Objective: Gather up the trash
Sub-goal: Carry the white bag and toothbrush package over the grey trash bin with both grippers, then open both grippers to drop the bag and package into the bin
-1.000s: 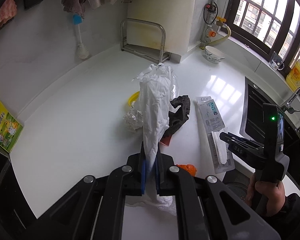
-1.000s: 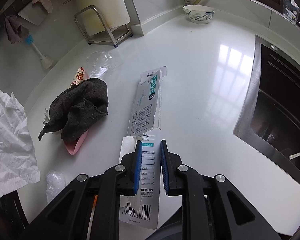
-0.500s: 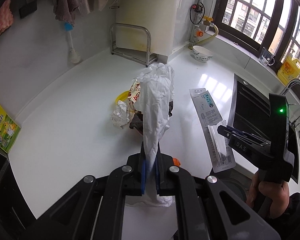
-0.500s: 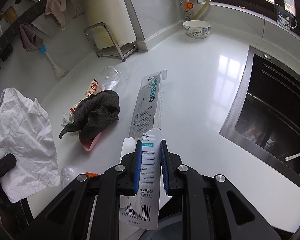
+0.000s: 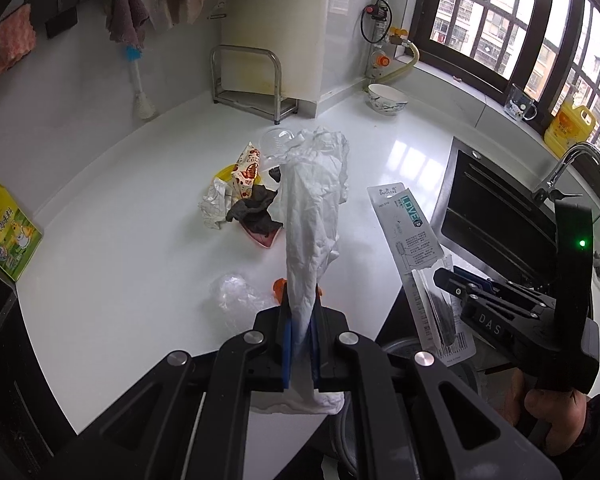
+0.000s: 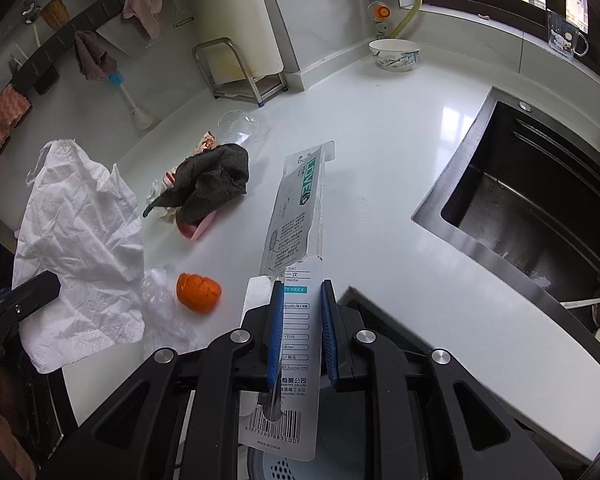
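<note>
Left wrist view shows the left gripper [image 5: 300,332] clamped on a crumpled white paper towel [image 5: 312,208], lifted off the counter [image 5: 120,248]. Alongside, the right gripper [image 6: 302,332] pinches a toothbrush package [image 6: 296,216]. Both pieces seem mid-carry; next they need releasing over the bin [image 6: 276,466], partly visible below.

A glossy white worktop [image 5: 112,240] is bounded by pale walls, with daylight reflected on it from dark-framed windows [image 5: 496,28] at two o'clock. A black sink [image 6: 532,208] is set into the worktop at three o'clock. At twelve o'clock a steel rack [image 5: 246,80] is seen, with cloths [image 5: 126,20] hung along a dark rail at eleven.
</note>
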